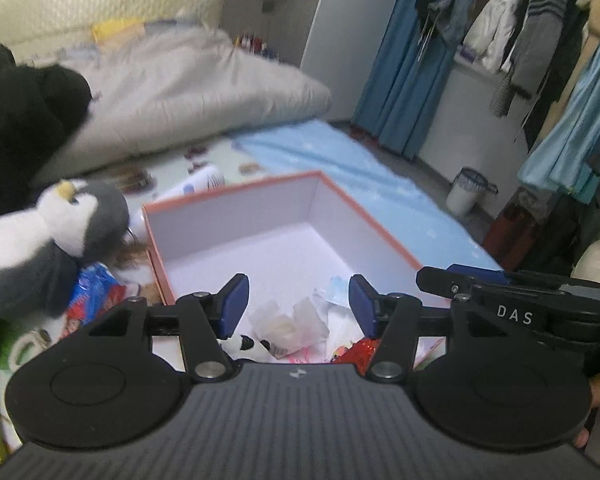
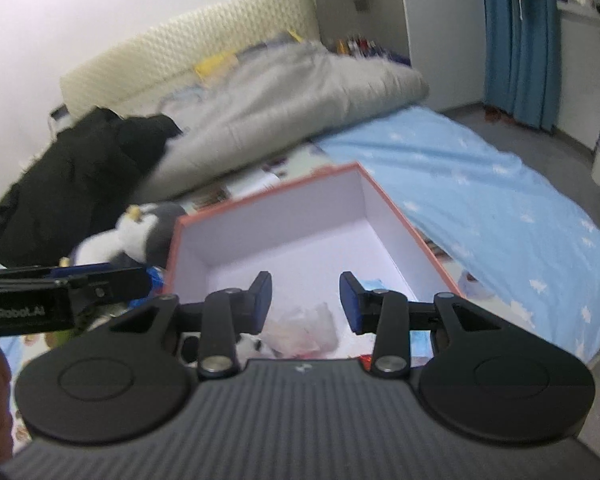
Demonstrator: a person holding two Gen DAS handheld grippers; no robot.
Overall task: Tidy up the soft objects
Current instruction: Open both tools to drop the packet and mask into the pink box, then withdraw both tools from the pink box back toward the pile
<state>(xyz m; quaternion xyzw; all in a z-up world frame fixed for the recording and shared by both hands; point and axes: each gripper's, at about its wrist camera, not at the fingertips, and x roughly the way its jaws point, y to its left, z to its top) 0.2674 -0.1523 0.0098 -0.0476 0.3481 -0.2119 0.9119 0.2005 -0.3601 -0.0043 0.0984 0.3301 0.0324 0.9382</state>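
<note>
Soft objects are lying partly sorted: small plush and wrappers inside the orange-rimmed box [image 1: 380, 224] on the bed [image 1: 360, 160]; penguin plush [image 1: 60, 220] sitting just outside. Left gripper [image 1: 296, 306] and right gripper [image 2: 305, 300] are hovering released, jaws empty. Next likely: fetching the penguin.

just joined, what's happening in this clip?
A person holds a claw in each hand over an open box on a bed. Both the left claw and the right claw are open and empty, jaws apart above the box's near end. A few soft items already lie in that end; the far end is bare. A plush penguin sits outside the box, to its left.
</note>
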